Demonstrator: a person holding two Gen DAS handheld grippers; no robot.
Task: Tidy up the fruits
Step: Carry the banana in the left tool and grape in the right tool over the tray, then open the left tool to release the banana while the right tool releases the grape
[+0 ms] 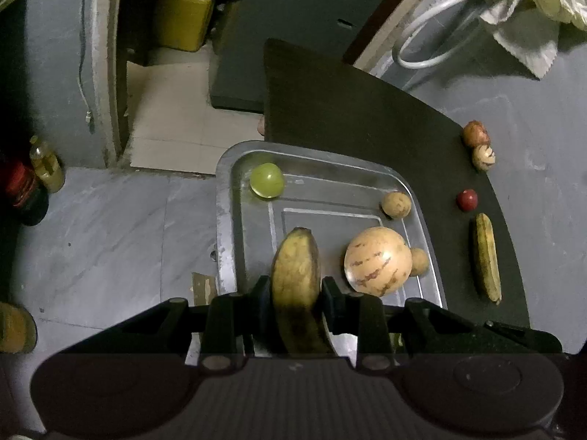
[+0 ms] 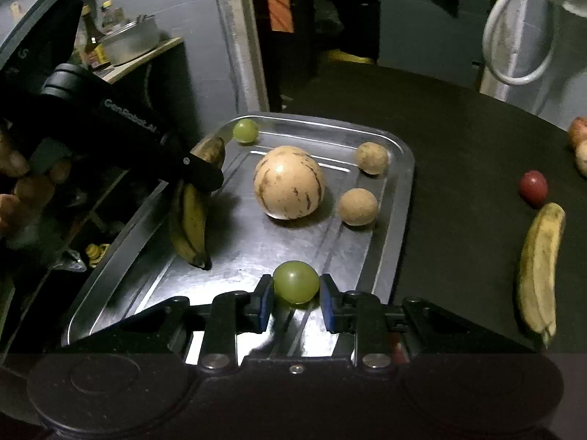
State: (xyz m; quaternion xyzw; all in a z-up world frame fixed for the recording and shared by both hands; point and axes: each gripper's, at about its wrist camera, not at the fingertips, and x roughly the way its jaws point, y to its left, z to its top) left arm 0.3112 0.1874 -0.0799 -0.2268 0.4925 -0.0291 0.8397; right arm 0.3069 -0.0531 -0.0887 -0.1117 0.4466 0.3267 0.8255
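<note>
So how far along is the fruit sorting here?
Done: melon, two brown fruits and a green grape sit in the tray. In hand: left gripper holds a banana, right gripper a grape. Left: table banana, red fruit, two others.

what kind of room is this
Probably a home kitchen or pantry corner: bottles and a lidded metal pot sit on a side shelf, and fruit lies on a steel tray on a dark table.

Likely home kitchen, pot (image 2: pixel 130 42), sauce bottles (image 2: pixel 91 42)
</note>
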